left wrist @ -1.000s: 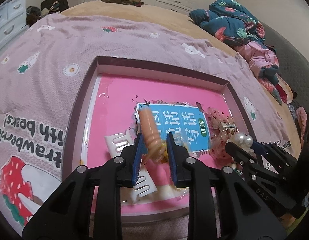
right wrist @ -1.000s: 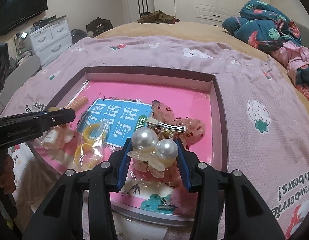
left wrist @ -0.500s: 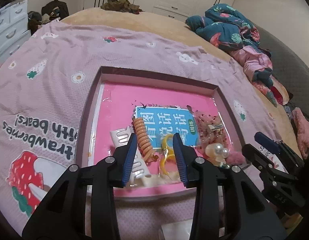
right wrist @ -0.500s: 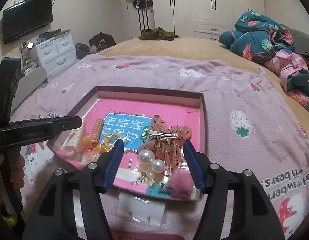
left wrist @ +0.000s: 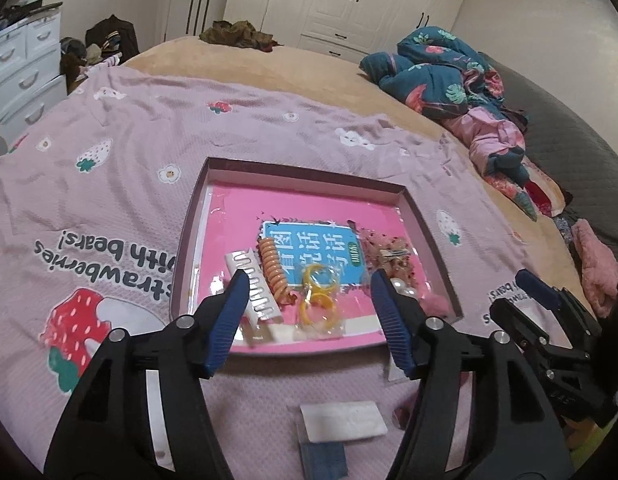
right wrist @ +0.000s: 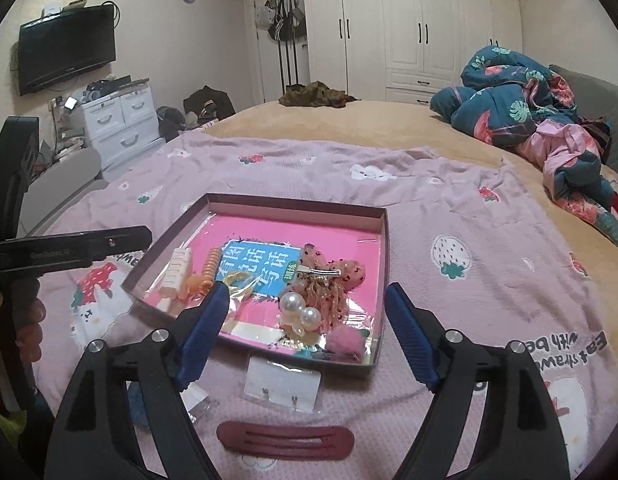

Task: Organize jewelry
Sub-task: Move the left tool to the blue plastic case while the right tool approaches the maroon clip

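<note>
Shallow pink-lined cardboard tray (right wrist: pixel 383 236) on the lilac blanket (right wrist: pixel 449 216). Left gripper (left wrist: pixel 307 312) and right gripper (right wrist: pixel 307 320), jaws just opened, empty, above its near rim. Orange spiral hair tie (left wrist: pixel 273 276) inside left; pearl clip (right wrist: pixel 299 310) near front edge.

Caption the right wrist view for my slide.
Right gripper, jaws open, above a tray holding the pearl hair clip and other hair accessories.

Left gripper (left wrist: pixel 309 292) and right gripper (right wrist: pixel 307 306) hover side by side, angled downward, blue-padded jaws just spread wide apart, nothing between them; fingers (right wrist: pixel 29 320) grip the left handle.
</note>
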`<action>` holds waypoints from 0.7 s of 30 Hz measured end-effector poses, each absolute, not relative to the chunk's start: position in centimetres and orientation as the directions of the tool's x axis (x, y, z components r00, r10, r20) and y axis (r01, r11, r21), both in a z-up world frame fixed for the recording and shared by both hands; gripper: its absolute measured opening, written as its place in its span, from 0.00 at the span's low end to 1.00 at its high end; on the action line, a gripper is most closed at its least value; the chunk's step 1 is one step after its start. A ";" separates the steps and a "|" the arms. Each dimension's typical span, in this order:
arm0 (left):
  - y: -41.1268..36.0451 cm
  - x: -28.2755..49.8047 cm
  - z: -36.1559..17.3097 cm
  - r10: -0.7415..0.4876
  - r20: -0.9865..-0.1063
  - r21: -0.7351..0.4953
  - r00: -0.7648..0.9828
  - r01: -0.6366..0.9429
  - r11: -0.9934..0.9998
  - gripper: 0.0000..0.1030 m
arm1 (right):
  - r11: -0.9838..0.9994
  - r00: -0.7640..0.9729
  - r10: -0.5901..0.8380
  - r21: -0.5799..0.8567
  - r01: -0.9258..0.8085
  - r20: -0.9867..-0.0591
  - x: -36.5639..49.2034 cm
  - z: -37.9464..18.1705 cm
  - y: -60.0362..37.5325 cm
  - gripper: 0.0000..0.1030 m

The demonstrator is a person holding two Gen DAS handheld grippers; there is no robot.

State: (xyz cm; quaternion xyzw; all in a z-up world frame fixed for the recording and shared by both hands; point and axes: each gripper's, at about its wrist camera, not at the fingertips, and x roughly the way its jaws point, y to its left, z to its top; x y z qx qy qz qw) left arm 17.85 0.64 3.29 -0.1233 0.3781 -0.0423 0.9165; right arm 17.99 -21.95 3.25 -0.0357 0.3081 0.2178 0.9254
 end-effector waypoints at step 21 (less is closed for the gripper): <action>-0.4 11.3 2.4 -0.166 -0.682 -0.245 0.712 -0.009 0.969 0.77 | 0.911 0.700 0.362 0.074 -0.406 -0.616 12.9 2.2 -24.6 0.82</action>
